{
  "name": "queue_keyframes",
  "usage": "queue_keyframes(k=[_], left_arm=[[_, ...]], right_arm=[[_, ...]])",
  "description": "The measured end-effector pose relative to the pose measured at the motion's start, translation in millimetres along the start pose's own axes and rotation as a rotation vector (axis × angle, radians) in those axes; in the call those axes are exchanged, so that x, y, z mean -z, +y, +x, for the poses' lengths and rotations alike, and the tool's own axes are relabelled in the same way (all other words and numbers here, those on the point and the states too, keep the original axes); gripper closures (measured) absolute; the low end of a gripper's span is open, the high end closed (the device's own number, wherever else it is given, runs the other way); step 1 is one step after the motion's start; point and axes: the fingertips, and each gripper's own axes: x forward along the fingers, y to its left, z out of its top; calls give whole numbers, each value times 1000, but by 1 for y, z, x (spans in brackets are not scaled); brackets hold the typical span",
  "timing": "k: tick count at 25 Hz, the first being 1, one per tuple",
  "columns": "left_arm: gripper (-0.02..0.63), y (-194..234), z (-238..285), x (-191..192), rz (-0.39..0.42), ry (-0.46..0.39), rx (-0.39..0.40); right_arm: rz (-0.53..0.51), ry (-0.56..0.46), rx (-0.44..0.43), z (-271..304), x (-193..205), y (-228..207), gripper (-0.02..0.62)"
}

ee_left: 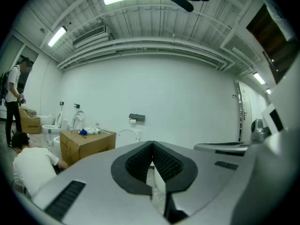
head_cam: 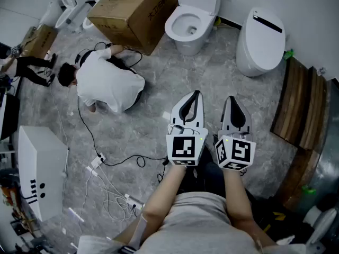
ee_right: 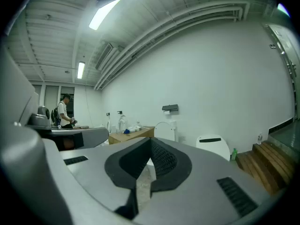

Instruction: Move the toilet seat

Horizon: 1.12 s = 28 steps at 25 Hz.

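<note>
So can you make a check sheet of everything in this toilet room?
Surface: grey stone floor, dry as far as shows.
Job's things: open toilet, lid up; shut toilet beside it.
Clutter: cardboard box; white cabinet.
Grippers: left gripper and right gripper both shut, empty, held above the floor.
Cables: black cable runs to a power strip; loose white wires nearby.
Surroundings: crouching person; wooden steps; white walls.
</note>
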Motion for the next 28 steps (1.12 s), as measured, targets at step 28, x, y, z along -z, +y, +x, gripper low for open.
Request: queue_keyframes(k=[28], left_arm=[[592, -24, 13, 18, -4, 28, -43]], right_arm=[[17, 26, -39, -2, 11, -36, 578]])
